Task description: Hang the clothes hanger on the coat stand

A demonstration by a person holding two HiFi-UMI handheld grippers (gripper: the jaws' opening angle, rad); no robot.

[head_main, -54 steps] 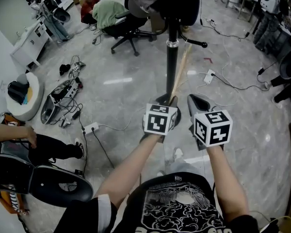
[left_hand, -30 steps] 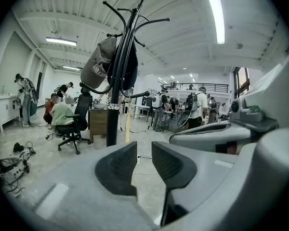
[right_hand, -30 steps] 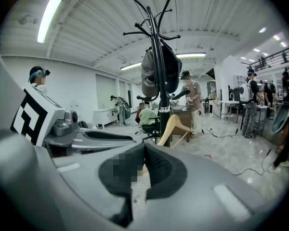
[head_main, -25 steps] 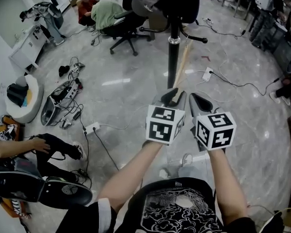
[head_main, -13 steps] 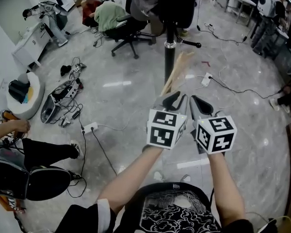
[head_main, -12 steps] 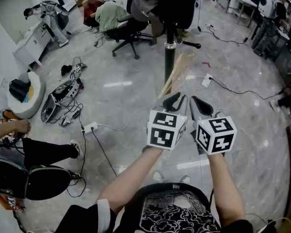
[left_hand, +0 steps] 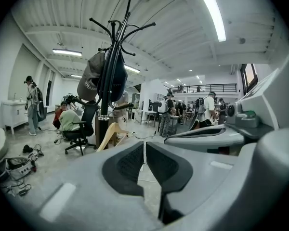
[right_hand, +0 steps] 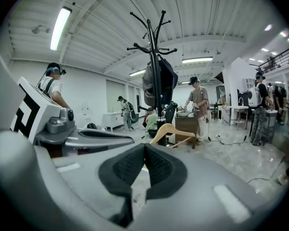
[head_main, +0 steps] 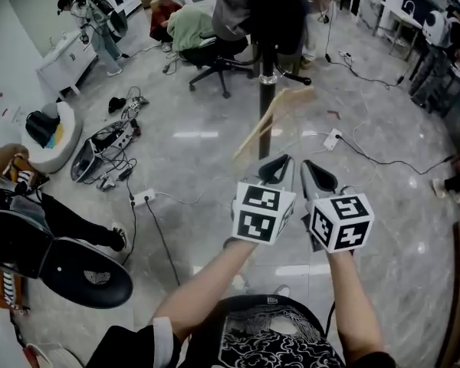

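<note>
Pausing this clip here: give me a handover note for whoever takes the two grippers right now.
Left gripper: jaws closed to a thin slit, nothing in them.
Right gripper: jaws shut, empty.
Light wooden clothes hanger: in neither gripper; it sits low by the pole of the black coat stand; its support is hidden.
Done: nothing yet; the hanger is not on the top hooks, where a dark garment hangs.
Left: probably grasp the hanger, lift it, hook it on a top prong.
</note>
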